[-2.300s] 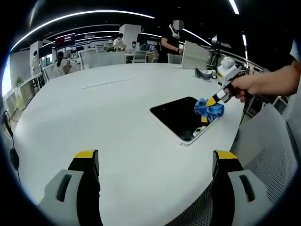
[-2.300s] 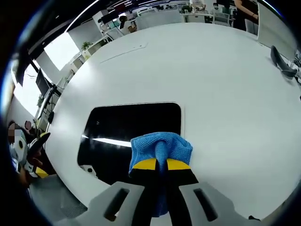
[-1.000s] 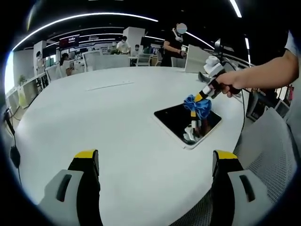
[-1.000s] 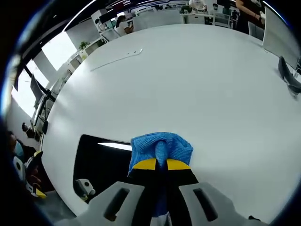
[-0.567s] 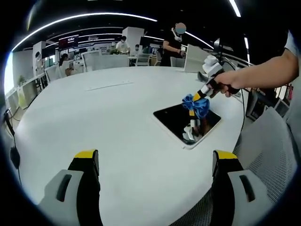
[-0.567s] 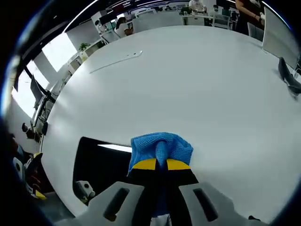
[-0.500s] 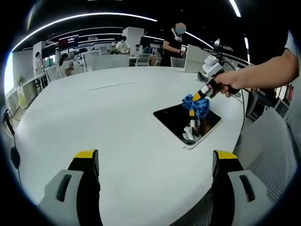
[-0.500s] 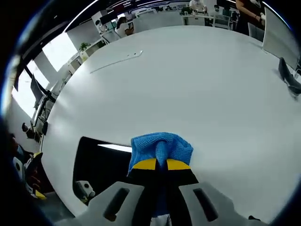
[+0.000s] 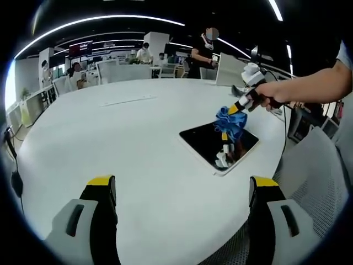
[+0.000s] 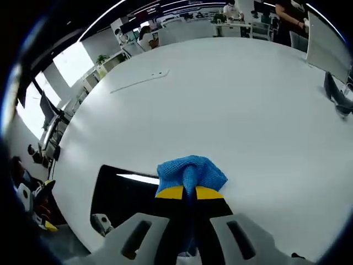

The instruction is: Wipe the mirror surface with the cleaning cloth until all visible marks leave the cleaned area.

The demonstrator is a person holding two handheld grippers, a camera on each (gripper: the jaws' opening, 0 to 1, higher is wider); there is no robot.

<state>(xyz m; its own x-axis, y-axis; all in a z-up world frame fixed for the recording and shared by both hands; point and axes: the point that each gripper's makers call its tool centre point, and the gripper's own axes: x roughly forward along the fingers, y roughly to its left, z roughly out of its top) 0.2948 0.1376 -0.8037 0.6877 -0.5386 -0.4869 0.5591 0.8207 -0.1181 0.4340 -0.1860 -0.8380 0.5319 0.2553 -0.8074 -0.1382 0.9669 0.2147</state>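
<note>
Left gripper (image 9: 182, 193): yellow-tipped jaws standing wide apart with nothing between, held low over the near edge of the round white bench (image 9: 110, 143), well apart from the work.

Rectangular dark mirror with a pale rounded frame (image 9: 207, 142): lying flat near the bench's right edge, glass showing reflections of the tool above it. Marks on the glass too small to judge from either view; possibly none left.

Bunched blue woven cleaning cloth (image 9: 227, 120): clamped in the right gripper (image 9: 237, 107), jaws pressed together on a fold. Appears raised just above the far part of the mirror rather than pressed on it, though contact cannot be ruled out. Right gripper view: cloth (image 10: 191, 171) bulging past the closed yellow tips (image 10: 191, 192), dark glass (image 10: 127, 196) lying to the left and below.

Risks judged from here: cloth held off the surface, so a pass may skim without wiping; a loose bunch may leave streaks or slip from the jaws; mirror close to the bench edge and unsteadied, so a firm stroke may push it toward the drop.

Bench surface smooth, matt white. Thin pale strip (image 9: 126, 99) lying well beyond the mirror. Open office around: ceiling light strips, desks, seated and standing people in the distance, mesh chair (image 9: 314, 176) at the right.
</note>
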